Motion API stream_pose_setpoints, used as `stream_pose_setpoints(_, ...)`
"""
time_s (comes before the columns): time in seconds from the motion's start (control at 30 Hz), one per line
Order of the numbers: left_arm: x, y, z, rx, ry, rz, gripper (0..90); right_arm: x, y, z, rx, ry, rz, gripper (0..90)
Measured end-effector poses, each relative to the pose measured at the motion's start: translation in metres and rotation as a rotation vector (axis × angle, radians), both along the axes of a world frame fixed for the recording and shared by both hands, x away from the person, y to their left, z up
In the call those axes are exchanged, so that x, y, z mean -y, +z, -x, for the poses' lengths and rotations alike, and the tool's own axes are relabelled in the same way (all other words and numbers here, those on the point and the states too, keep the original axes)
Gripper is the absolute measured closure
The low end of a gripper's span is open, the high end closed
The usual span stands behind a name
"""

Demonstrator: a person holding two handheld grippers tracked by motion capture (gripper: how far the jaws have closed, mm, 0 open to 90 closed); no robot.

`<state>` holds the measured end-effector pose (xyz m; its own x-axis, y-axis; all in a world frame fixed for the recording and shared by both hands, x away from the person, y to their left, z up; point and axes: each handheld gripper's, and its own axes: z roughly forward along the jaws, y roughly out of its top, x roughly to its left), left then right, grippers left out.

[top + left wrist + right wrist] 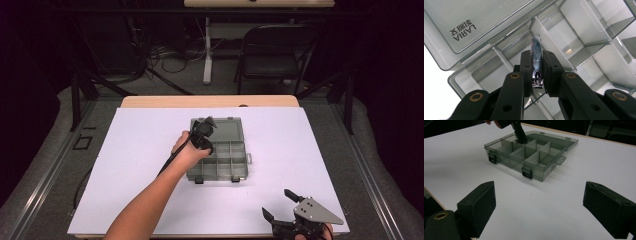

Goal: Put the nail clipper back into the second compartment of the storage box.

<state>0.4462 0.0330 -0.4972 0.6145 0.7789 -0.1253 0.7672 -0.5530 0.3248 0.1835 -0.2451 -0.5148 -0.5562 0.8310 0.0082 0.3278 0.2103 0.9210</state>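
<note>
White-covered table (150, 165) is carrying an open grey compartment box (232, 170) mid-table. Left hand-held gripper (537, 72) is clamping a metal nail clipper (536, 57) over a back compartment; right hand-held gripper (280, 205) is resting wide apart near the table's front edge.

The organiser box (225, 160) sits on the table (140, 200), and everything reads off it. Its open lid (227, 127) lies flat behind the box, on the far side. The left gripper (204, 131) is over the box's back-left corner, the nail clipper (536, 62) between its jaws above a compartment there. The right gripper (280, 205) is well in front of the box, off to the right, near the table's front edge.
</note>
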Motion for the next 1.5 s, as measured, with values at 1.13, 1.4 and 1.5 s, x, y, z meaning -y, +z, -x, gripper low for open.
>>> stream_pose_setpoints(1.13,-0.012,0.035,0.019,0.168,-0.099,0.2,41.3,0.0,0.001,0.001,0.002,-0.004,0.007,11.6)
stream_pose_setpoints(1.4,-0.029,0.052,0.036,0.241,-0.11,0.245,32.6,-0.001,0.0,0.0,0.008,-0.006,0.005,11.6)
stream_pose_setpoints(1.5,-0.036,0.055,0.043,0.256,-0.117,0.281,27.3,-0.001,0.0,0.0,0.006,-0.008,0.001,11.7)
